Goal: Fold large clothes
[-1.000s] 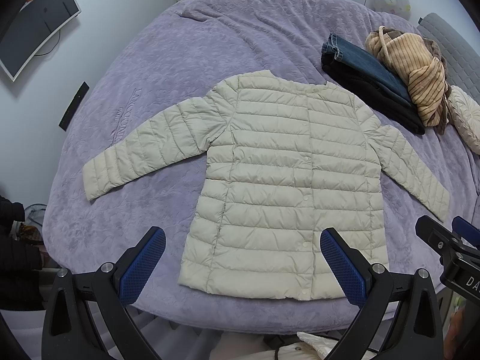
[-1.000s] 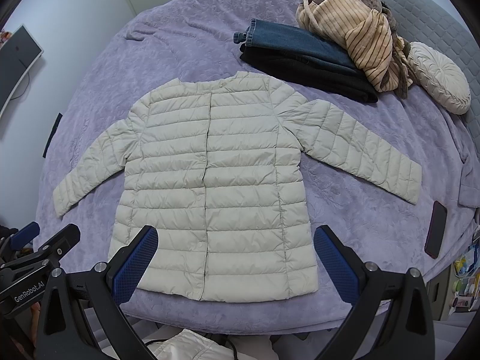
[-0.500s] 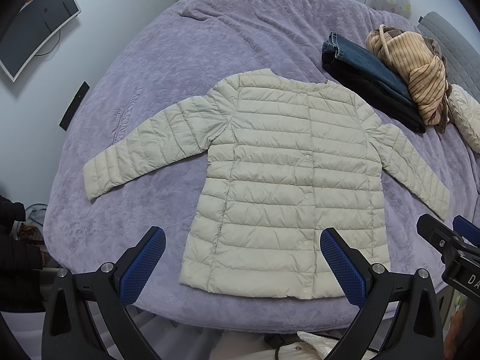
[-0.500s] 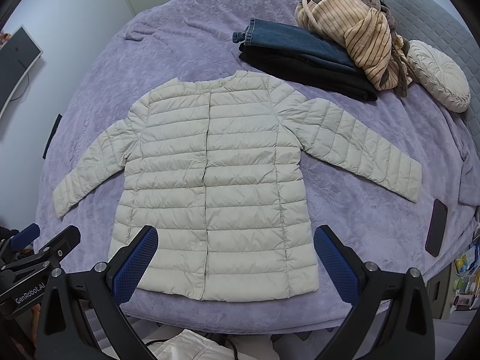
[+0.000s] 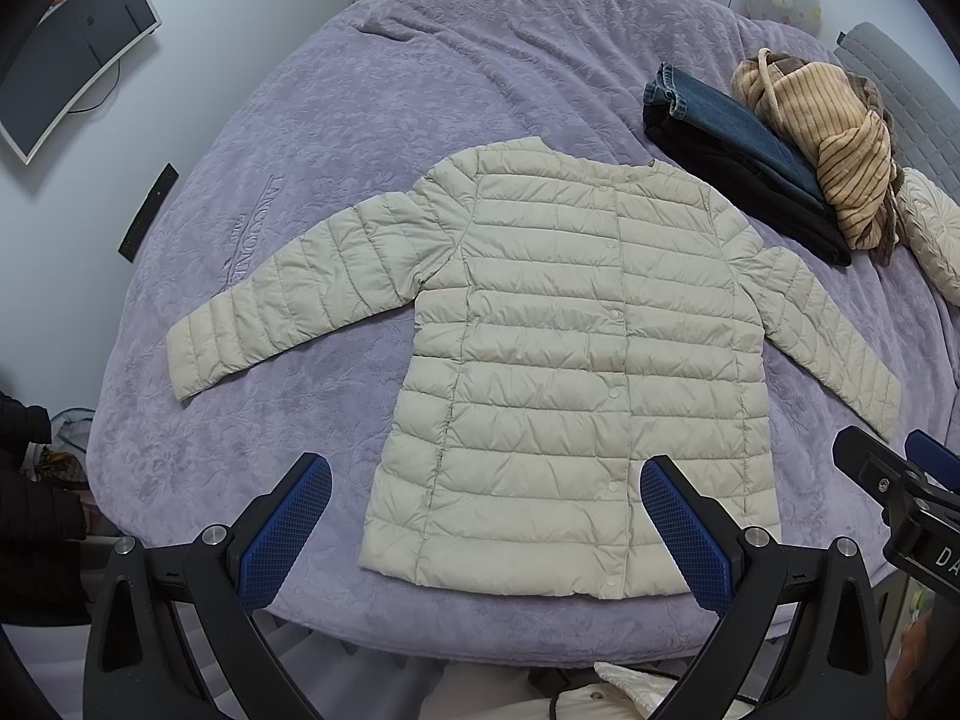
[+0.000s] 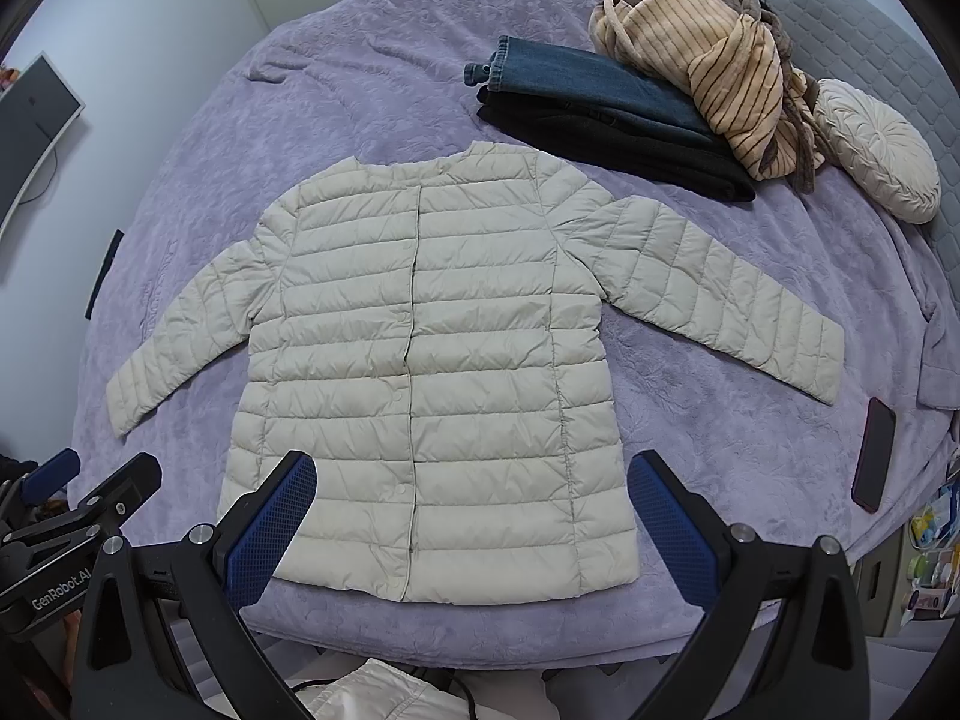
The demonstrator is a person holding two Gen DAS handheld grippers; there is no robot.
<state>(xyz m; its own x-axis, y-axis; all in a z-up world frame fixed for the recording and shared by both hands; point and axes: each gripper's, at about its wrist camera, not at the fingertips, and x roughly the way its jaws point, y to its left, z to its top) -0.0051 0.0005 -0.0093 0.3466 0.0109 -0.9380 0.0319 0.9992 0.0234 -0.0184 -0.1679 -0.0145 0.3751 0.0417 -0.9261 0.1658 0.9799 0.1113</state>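
A cream quilted puffer jacket (image 5: 576,354) (image 6: 432,360) lies flat and buttoned on the purple bedspread (image 5: 336,138) (image 6: 372,96), front up, hem toward me, both sleeves spread outward. My left gripper (image 5: 486,525) hovers open above the hem at the bed's near edge, nothing between its blue pads. My right gripper (image 6: 474,525) is likewise open over the hem and holds nothing. Each gripper shows at the edge of the other's view: the right gripper (image 5: 900,492) at the right, the left gripper (image 6: 78,510) at the left.
Folded jeans (image 6: 576,84) on a folded black garment (image 6: 606,144) lie beyond the collar, a striped tan garment (image 6: 714,72) heaped beside them. A round cream cushion (image 6: 876,156) sits far right. A dark phone (image 6: 873,456) lies near the right sleeve. Monitor (image 5: 66,48) on the left wall.
Both views have drifted very slightly; the jacket and the open grippers keep the same arrangement.
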